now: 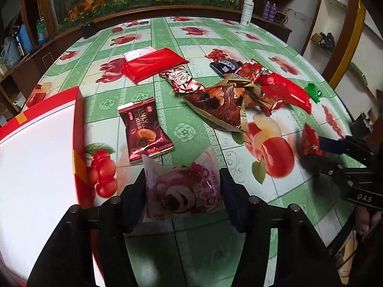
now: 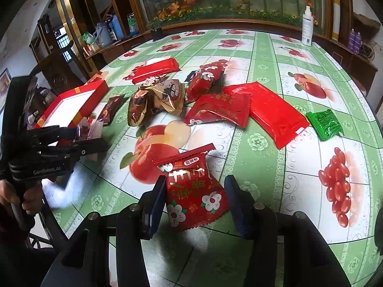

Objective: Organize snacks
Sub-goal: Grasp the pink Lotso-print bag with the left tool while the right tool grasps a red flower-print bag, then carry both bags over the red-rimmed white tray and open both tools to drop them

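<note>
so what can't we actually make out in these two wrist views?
- Red box: its far interior and left side are cut off by the left wrist frame edge; in the right wrist view the left gripper covers its near corner.
- Pink snack: its lower end is hidden behind the left gripper.
- Red flower packet: the right pad's contact is unclear.
- Dark packet: print too small.

Right hand-held gripper (image 2: 195,199) holds a red flower-print snack packet (image 2: 195,198) above the green tablecloth (image 2: 263,157)
</note>
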`<action>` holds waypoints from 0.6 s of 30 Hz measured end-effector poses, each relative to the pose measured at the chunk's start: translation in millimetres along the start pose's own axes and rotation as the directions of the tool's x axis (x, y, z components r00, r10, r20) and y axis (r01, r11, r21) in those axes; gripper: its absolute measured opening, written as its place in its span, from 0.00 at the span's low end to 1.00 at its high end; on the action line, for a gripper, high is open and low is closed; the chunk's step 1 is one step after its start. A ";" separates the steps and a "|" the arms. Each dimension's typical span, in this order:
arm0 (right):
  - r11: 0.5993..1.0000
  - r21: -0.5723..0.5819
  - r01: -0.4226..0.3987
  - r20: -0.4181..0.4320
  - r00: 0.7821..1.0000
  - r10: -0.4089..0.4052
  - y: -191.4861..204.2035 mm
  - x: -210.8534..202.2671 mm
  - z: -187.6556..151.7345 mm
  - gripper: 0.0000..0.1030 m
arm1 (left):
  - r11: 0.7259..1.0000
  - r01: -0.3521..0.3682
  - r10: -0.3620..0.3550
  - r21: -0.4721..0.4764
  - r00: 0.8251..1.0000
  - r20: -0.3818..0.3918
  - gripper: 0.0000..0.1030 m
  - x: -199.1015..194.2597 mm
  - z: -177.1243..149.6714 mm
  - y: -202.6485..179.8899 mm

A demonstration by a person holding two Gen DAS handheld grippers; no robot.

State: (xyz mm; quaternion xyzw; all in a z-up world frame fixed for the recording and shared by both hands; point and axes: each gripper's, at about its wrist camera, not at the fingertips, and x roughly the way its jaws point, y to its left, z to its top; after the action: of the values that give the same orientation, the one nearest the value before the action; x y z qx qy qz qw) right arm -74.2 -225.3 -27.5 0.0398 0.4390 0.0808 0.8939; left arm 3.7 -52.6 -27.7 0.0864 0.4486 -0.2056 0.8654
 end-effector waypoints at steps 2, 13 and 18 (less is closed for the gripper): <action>1.000 0.005 -0.022 0.004 1.000 0.022 3.8 0.1 1.2 0.47 | 1.000 0.003 -0.003 -0.004 1.000 0.018 0.54 -10.8 -1.5 1.7; 0.984 -0.067 -0.166 -0.016 0.986 0.165 70.8 21.8 22.8 0.36 | 0.982 -0.140 0.158 -0.125 0.976 0.149 0.55 -87.9 -14.7 68.1; 0.957 -0.084 -0.278 -0.036 0.960 0.276 112.7 35.7 42.8 0.34 | 0.958 -0.192 0.222 -0.214 0.967 0.128 0.55 -93.3 -30.4 117.5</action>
State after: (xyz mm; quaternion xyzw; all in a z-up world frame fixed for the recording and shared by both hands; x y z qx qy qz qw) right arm -31.2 -108.1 -13.1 0.0602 0.4357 0.2251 0.8694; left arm -15.8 89.3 26.2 0.0297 0.3889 -0.0735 0.9179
